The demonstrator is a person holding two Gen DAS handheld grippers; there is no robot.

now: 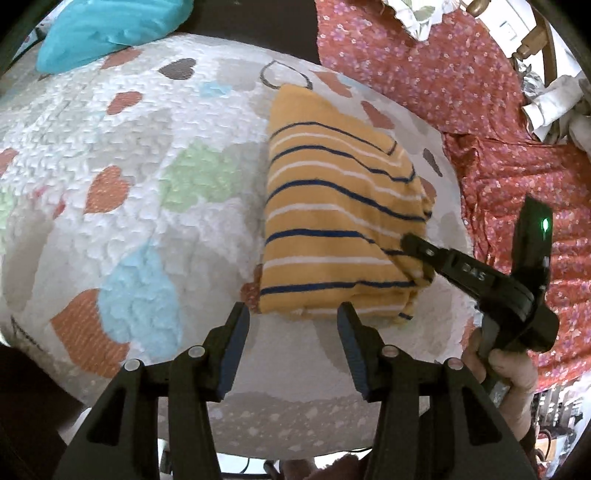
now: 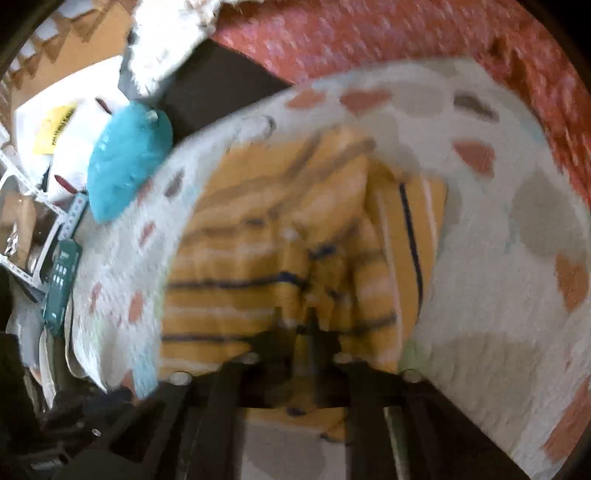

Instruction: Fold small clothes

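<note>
A small yellow garment [image 1: 332, 218] with navy and white stripes lies folded on a white quilt with coloured hearts [image 1: 147, 166]. My left gripper [image 1: 293, 317] is open and empty, just short of the garment's near edge. My right gripper [image 1: 410, 245] comes in from the right and is shut on the garment's right near edge. The right wrist view is blurred; there the garment [image 2: 277, 240] fills the middle and bunches up at my right gripper [image 2: 314, 325].
A teal cushion [image 1: 107, 29] lies at the quilt's far left corner; it also shows in the right wrist view [image 2: 129, 158]. A red floral cloth [image 1: 498, 147] covers the area to the right of the quilt. Boxes and shelving [image 2: 33, 236] stand beyond the bed.
</note>
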